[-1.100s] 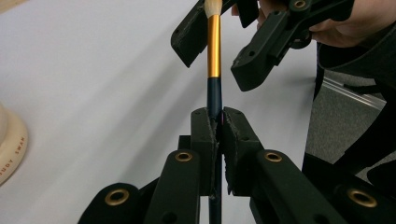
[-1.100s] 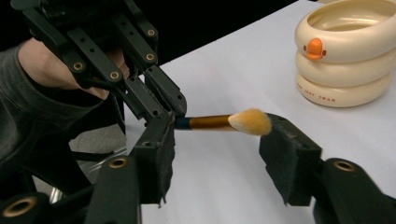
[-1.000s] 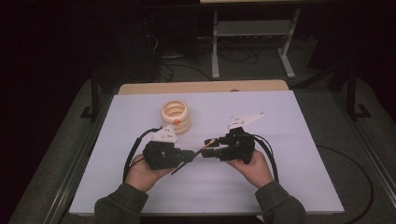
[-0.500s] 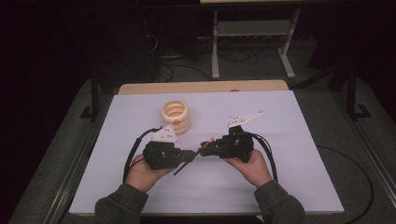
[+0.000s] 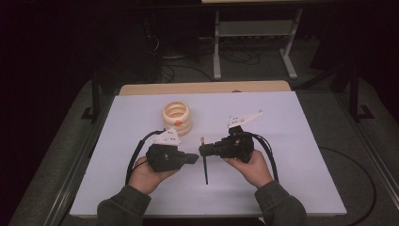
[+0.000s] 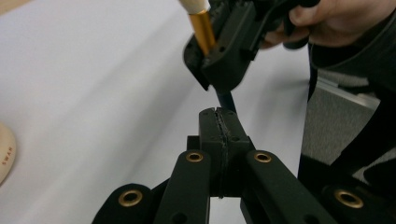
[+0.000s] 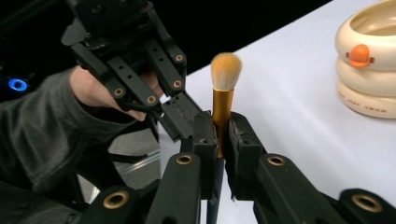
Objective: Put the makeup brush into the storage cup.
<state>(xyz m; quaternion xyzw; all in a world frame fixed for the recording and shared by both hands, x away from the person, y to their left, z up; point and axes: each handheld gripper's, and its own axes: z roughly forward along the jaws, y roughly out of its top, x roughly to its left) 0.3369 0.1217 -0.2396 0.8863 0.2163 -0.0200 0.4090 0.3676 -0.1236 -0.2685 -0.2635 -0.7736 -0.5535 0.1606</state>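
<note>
We can read "SWAN" in small brown capitals, turned sideways, on the cream ringed container (image 6: 3, 158) at the left edge of the left gripper view. In the right gripper view its lowest ring (image 7: 369, 105) carries a brown line of lettering too small to read.

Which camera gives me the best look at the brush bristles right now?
The right gripper view: the brush stands upright, its tuft whole. The left gripper view cuts the tuft at the top edge; the high view shows it tiny.
</note>
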